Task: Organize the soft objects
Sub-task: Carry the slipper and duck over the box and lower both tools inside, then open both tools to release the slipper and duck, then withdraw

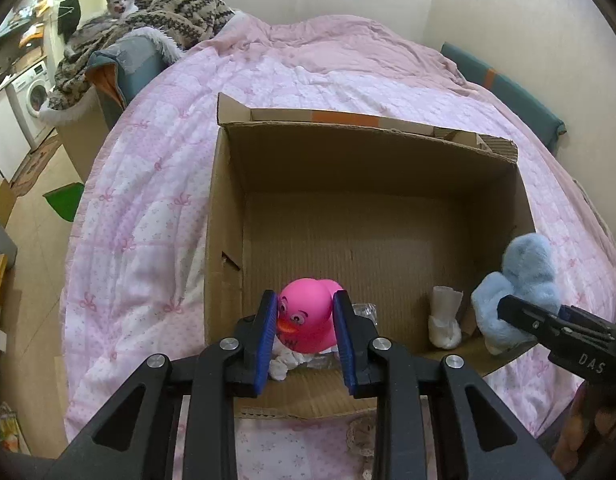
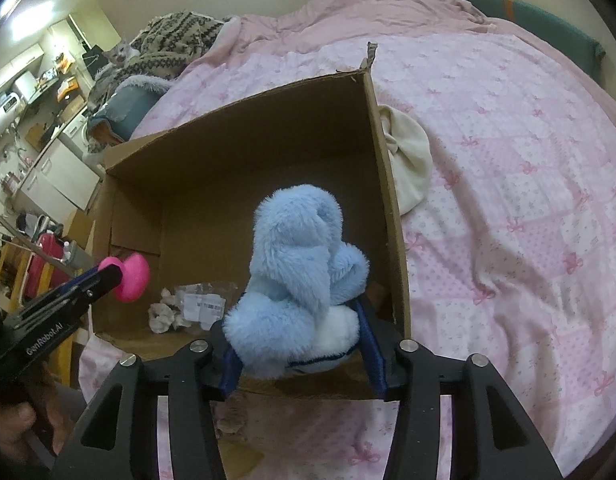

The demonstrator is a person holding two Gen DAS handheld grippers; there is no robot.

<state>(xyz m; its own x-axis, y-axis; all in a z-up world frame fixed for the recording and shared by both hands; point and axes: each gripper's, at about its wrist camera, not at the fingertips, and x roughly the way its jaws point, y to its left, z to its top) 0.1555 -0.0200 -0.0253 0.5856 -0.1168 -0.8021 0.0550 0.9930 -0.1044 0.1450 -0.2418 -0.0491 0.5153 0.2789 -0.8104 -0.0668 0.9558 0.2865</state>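
Over the near edge of the cardboard box [image 1: 387,168] on the bed, left gripper [image 1: 306,316] clamped the pink duck [image 1: 308,316] and right gripper [image 2: 304,344] pinched the blue plush [image 2: 300,264], both apparently poised for dropping inside.

Glossy rubber duck [image 1: 308,316] — fluffy plush toy [image 2: 300,272] — matt corrugated cardboard box [image 1: 371,168]

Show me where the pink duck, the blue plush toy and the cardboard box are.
pink duck [image 1: 304,316], left wrist view, on its face.
blue plush toy [image 2: 296,264], right wrist view, on its furry body.
cardboard box [image 1: 363,160], left wrist view, on its far inner wall.
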